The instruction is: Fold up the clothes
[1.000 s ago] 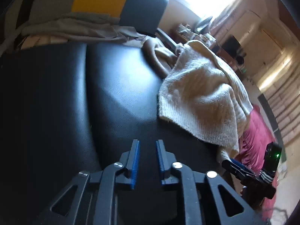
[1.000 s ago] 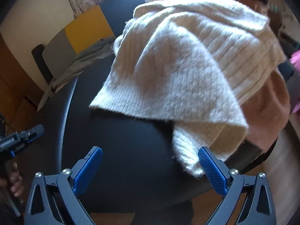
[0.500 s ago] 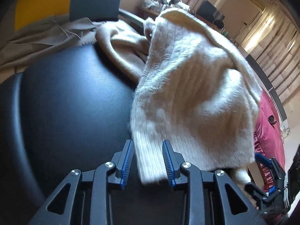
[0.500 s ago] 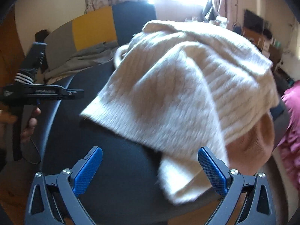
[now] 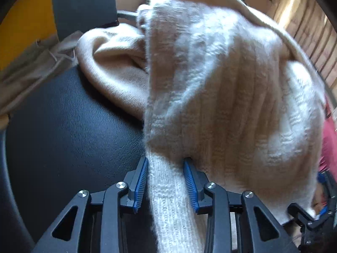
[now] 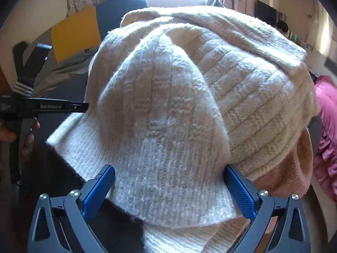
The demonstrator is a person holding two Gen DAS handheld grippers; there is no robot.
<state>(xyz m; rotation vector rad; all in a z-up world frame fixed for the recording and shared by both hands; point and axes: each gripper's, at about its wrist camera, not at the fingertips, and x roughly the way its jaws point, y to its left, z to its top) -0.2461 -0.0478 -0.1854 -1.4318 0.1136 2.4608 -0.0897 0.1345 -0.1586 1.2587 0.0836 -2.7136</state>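
**Both tongs closing in on the sweater hem**

A cream knitted sweater [image 6: 189, 97] lies heaped on a black padded seat [image 5: 67, 139], over a tan garment [image 5: 113, 71] and beside a pink garment [image 6: 326, 126]. The left tongs [image 5: 166, 181] straddle a narrow ribbed strip of the hem, which runs lengthwise between the blue pads [image 5: 140, 181]; the jaws have just been opening and do not appear to press the knit. The right tongs [image 6: 168, 191] stand wide apart, unclenched, with a broad flap of the hem lying between them. The sweater lies directly ahead of both, its ribbed edge nearest. A second ago the left tongs hung over bare seat, the sweater well off to one side.
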